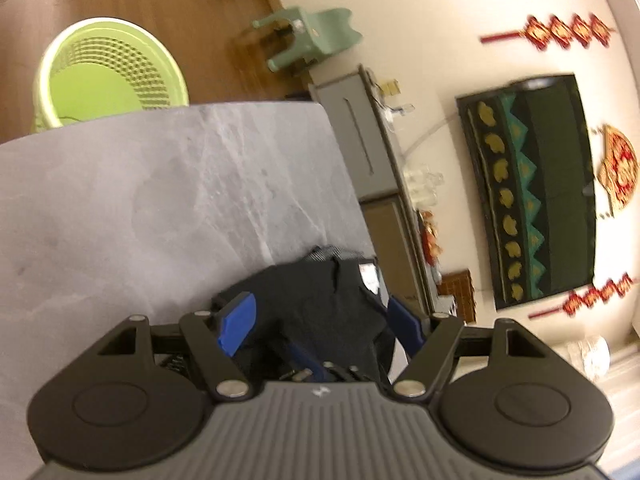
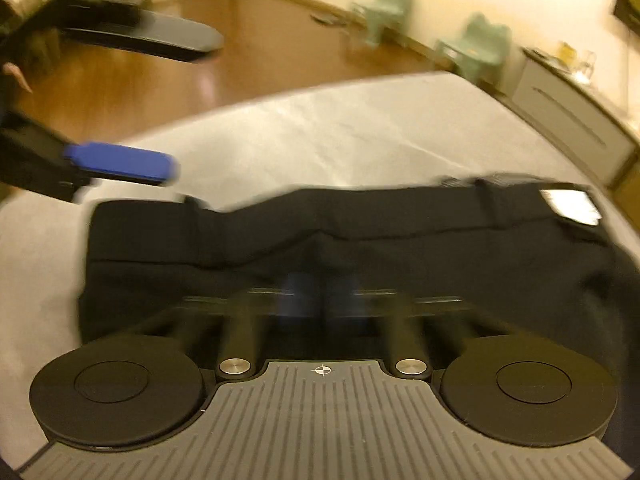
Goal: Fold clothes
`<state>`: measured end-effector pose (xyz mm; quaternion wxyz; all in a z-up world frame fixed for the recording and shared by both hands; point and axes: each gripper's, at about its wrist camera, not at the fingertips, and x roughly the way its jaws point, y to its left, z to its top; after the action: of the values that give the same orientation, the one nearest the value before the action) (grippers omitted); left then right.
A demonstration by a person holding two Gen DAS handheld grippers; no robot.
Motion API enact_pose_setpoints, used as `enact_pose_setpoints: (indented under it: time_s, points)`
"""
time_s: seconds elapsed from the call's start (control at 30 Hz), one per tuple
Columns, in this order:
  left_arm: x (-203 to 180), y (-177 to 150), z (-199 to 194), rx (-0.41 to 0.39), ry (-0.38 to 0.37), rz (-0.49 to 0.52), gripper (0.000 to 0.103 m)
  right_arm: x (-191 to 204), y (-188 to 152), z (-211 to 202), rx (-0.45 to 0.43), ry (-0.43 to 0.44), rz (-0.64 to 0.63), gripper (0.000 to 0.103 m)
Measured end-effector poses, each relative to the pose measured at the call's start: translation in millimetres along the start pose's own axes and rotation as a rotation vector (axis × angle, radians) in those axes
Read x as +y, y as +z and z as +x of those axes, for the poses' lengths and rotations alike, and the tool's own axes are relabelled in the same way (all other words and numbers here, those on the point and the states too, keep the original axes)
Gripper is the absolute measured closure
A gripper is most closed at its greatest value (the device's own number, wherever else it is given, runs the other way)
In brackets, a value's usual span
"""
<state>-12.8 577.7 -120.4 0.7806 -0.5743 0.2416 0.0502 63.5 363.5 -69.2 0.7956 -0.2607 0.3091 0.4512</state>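
On the grey table [image 2: 360, 128], the right claw [image 2: 320, 296] pinches the dark garment [image 2: 400, 248] to fold it; the left claw [image 1: 320, 320] spreads wide around cloth.

Bare table top [image 2: 360, 128] beyond black garment [image 2: 320, 240], unobstructed

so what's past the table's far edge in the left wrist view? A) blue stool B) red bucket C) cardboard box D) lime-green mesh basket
D: a lime-green mesh basket stands on the wooden floor just beyond the grey marble-look table.
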Motion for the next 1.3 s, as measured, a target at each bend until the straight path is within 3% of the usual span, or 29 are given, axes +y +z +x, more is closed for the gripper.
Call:
enact_pose_setpoints:
  time_s: [0.1,0.17,0.27,0.4,0.53,0.67,0.73,0.77,0.8,0.93,1.03,1.07,1.13,1.17,1.3]
  points:
    - [-7.1,-0.8,4.9,0.023,-0.020,0.026,0.027,-17.2,4.0,-49.7,-0.167,-0.018,0.098,0.103]
    - [-9.6,-2.0,4.2,0.019,-0.014,0.029,0.027,-18.1,2.3,-69.7,-0.210,-0.031,0.092,0.103]
    - [-10.5,-13.0,-5.9,0.037,-0.003,0.021,0.027,-27.7,-1.3,-74.1,-0.208,-0.080,0.105,0.103]
    - [-12.0,-38.9,-27.1,0.056,-0.008,0.027,0.022,-37.9,-4.8,-84.3,-0.223,-0.077,0.151,0.103]
    - [-8.2,-43.7,2.7,0.103,0.059,0.039,0.021,-46.4,-3.8,-93.9,-0.260,-0.042,0.195,0.103]
    - [-2.7,-39.0,38.1,0.102,0.033,0.023,0.023,-50.9,-2.3,-104.9,-0.292,-0.032,0.232,0.103]
    - [-1.2,-40.2,51.3,0.116,-0.006,0.032,0.046,-54.7,-3.1,-109.6,-0.301,-0.034,0.251,0.103]
    - [-1.6,-41.3,57.0,0.137,-0.035,0.043,0.075,-56.5,-3.5,-111.9,-0.306,-0.034,0.261,0.103]
    - [-1.9,-42.4,62.7,0.157,-0.063,0.053,0.090,-58.4,-3.9,-114.3,-0.311,-0.035,0.270,0.103]
    - [-18.1,-43.2,42.9,0.120,-0.164,0.125,0.099,-65.9,-5.5,-123.7,-0.329,-0.039,0.308,0.103]
    - [-26.9,-45.3,-3.4,0.027,-0.297,0.140,0.098,-59.3,-12.7,-125.3,-0.324,-0.037,0.299,0.103]
    - [-26.2,-45.6,-18.8,-0.012,-0.290,0.144,0.097,-51.6,-17.9,-123.3,-0.313,-0.034,0.278,0.103]
    - [-18.7,-44.4,-41.3,-0.072,-0.245,0.126,0.097,-36.2,-28.3,-119.3,-0.291,-0.027,0.237,0.087]
    - [-11.0,-42.6,-43.6,-0.075,-0.217,0.097,0.096,-28.5,-33.5,-117.3,-0.281,-0.024,0.217,0.073]
    - [12.4,-38.2,-38.0,-0.025,-0.118,0.009,0.089,2.4,-54.3,-109.4,-0.237,-0.012,0.136,0.055]
